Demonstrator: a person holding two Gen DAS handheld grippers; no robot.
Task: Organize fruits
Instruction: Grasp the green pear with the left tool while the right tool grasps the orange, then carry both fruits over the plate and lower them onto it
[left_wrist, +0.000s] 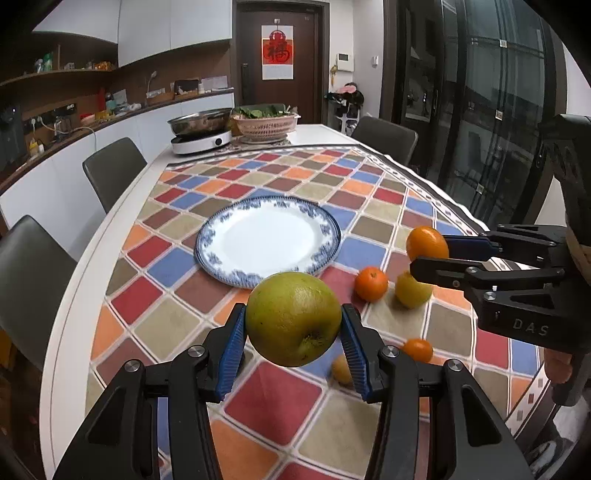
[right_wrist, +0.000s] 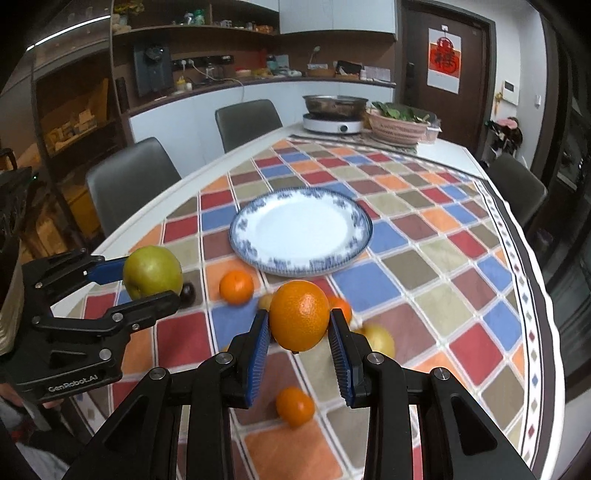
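Observation:
My left gripper (left_wrist: 293, 332) is shut on a large green pear (left_wrist: 293, 319), held above the checked tablecloth. From the right wrist view the same pear (right_wrist: 152, 272) shows at the left in the left gripper (right_wrist: 147, 282). My right gripper (right_wrist: 299, 328) is shut on an orange (right_wrist: 299, 314), also lifted off the table; the left wrist view shows that orange (left_wrist: 426, 243) at the right in the right gripper (left_wrist: 430, 254). An empty blue-rimmed white plate (left_wrist: 207, 236) (right_wrist: 240, 225) lies beyond both.
Loose fruit lies on the cloth: a mandarin (left_wrist: 371, 283), a yellow fruit (left_wrist: 413, 291), a small orange fruit (left_wrist: 418, 350), a mandarin (right_wrist: 294, 406), a dark plum (right_wrist: 187, 293). A hotplate with a pan (left_wrist: 201, 138) and a pink basket (left_wrist: 266, 125) stand at the far end. Chairs line both sides.

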